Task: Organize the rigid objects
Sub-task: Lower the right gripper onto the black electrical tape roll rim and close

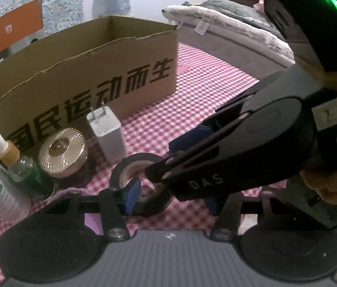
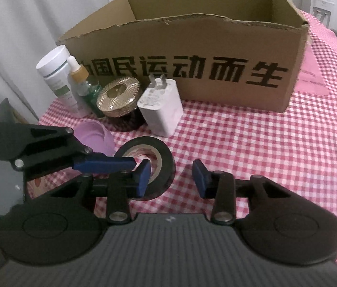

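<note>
A black tape roll [image 2: 166,167] lies flat on the checked cloth in front of the cardboard box [image 2: 192,47]. My right gripper [image 2: 172,179] is open, one pad [image 2: 143,177] over the roll's hole and the other clear of its rim. My left gripper [image 1: 172,201] is open around the same roll [image 1: 120,167], its left pad [image 1: 132,196] at the hole; its right finger is mostly hidden behind the right gripper [image 1: 166,157]. In the right wrist view one left finger [image 2: 106,163] reaches the roll from the left.
Beside the box stand a white charger [image 2: 161,110], a gold-lidded jar [image 2: 119,98], a dropper bottle [image 2: 84,83] and a white tube [image 2: 56,71]. A purple item [image 2: 96,138] lies near the tape. A bed [image 1: 228,24] and an orange chair [image 1: 10,33] stand beyond the table.
</note>
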The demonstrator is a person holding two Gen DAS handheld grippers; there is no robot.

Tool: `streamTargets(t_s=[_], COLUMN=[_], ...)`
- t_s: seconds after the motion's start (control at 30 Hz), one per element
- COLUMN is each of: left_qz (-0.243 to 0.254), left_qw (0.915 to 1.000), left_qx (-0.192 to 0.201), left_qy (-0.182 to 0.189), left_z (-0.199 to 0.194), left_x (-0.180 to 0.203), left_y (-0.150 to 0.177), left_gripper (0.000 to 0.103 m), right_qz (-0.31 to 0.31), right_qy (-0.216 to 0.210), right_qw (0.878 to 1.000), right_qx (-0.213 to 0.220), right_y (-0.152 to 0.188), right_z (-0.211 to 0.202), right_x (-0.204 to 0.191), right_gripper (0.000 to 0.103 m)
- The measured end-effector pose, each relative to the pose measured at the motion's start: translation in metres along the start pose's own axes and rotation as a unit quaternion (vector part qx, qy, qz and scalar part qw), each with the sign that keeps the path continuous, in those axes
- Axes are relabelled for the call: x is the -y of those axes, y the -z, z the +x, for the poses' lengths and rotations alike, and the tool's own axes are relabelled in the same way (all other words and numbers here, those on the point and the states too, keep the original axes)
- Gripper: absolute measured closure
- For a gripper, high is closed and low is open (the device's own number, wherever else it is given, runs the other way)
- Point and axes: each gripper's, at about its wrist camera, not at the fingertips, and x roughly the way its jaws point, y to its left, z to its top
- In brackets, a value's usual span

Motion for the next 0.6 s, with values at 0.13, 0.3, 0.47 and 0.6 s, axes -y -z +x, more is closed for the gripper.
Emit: streamTargets(t_s=[0.13, 0.3, 0.47, 0.6], left_qz=[0.01, 0.007, 0.019, 0.023], left_qw=[0.9999, 1.0, 0.9998, 0.9995], left_qx=[0.009, 0.005, -0.008, -0.02], left_qy=[-0.001, -0.001, 0.004, -0.006], left_z=[-0.003, -0.002, 0.005, 0.014], left_x=[0.006, 0.006, 0.012, 0.014], left_y=[0.0, 0.0, -0.002, -0.004], left_gripper=[0.045, 0.037, 0.035, 0.035], right_qz=[0.004, 0.016, 0.036, 0.042], right_qy=[0.014, 0.036, 0.036, 0.029], right_qw=[1.0, 0.999, 0.999, 0.999], right_qx=[0.001, 0.006, 0.012, 0.015], right_y=[0.007, 0.02, 0.026, 0.027], right_z=[-0.008, -0.019, -0.025, -0.026], right_x=[0.006, 0.016, 0.022, 0.022], right_gripper=[0.065, 0.065, 0.065, 0.066])
